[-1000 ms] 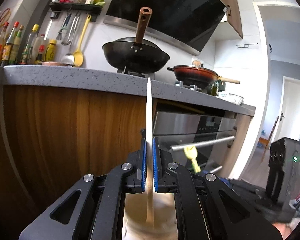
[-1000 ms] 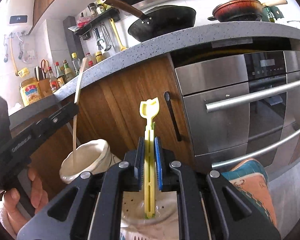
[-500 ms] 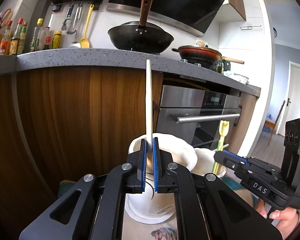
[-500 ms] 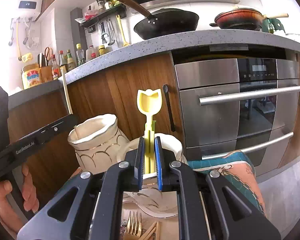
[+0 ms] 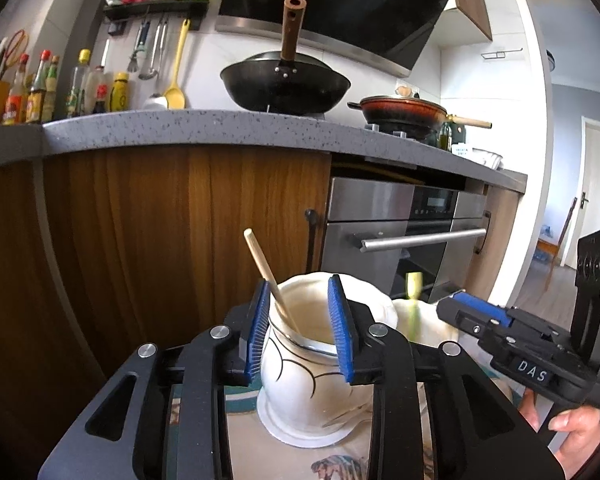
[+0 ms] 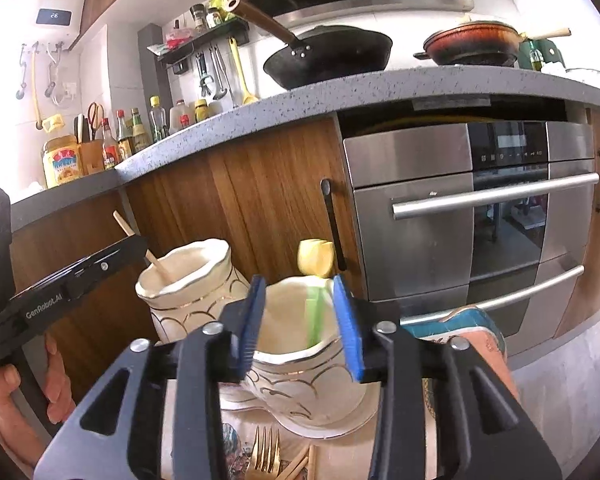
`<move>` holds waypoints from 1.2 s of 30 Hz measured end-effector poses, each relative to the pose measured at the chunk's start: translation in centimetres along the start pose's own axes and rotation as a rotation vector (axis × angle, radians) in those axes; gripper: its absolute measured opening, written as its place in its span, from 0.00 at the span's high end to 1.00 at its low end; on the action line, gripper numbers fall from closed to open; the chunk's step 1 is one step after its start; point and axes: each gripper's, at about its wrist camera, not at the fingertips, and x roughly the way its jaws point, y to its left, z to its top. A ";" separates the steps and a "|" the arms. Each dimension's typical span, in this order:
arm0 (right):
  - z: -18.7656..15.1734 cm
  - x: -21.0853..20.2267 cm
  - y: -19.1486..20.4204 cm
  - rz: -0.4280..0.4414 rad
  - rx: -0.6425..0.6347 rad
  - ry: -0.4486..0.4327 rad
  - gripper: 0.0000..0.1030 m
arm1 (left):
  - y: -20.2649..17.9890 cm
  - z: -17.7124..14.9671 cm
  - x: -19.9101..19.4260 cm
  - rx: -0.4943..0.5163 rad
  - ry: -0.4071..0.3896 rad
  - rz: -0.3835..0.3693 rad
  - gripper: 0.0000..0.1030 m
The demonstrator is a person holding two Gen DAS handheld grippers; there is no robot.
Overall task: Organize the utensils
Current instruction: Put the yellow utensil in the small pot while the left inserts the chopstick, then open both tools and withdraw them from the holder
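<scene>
Since the earlier frames both sets of fingers have parted. The left gripper point(image 5: 300, 328) is opening — its wooden chopstick point(image 5: 270, 280) now leans free in the left vase point(image 5: 300, 376). The right gripper point(image 6: 300, 328) is opening too, releasing the yellow utensil point(image 6: 315, 264) into the right vase point(image 6: 300, 376), handles up for sorting.

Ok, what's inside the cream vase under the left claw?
A pale wooden stick leans against the rim of the cream ceramic vase, its top poking out to the left. Its lower end and the vase's bottom are hidden by the wall.
</scene>
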 end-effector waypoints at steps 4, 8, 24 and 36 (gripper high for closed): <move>0.5 -1.4 0.5 -0.013 -0.015 -0.014 0.41 | -0.1 -0.1 -0.9 0.011 -0.007 0.019 0.46; 0.7 -3.4 1.2 -0.024 -0.022 -0.033 0.22 | -0.1 -0.4 -2.0 0.001 0.003 0.030 0.33; -2.4 -8.0 1.7 -0.051 0.019 -0.049 0.05 | -0.1 -4.9 -6.8 0.030 0.036 0.105 0.12; -6.1 -8.2 0.9 -0.079 0.013 0.038 0.05 | 1.1 -8.6 -7.2 0.004 0.131 0.108 0.11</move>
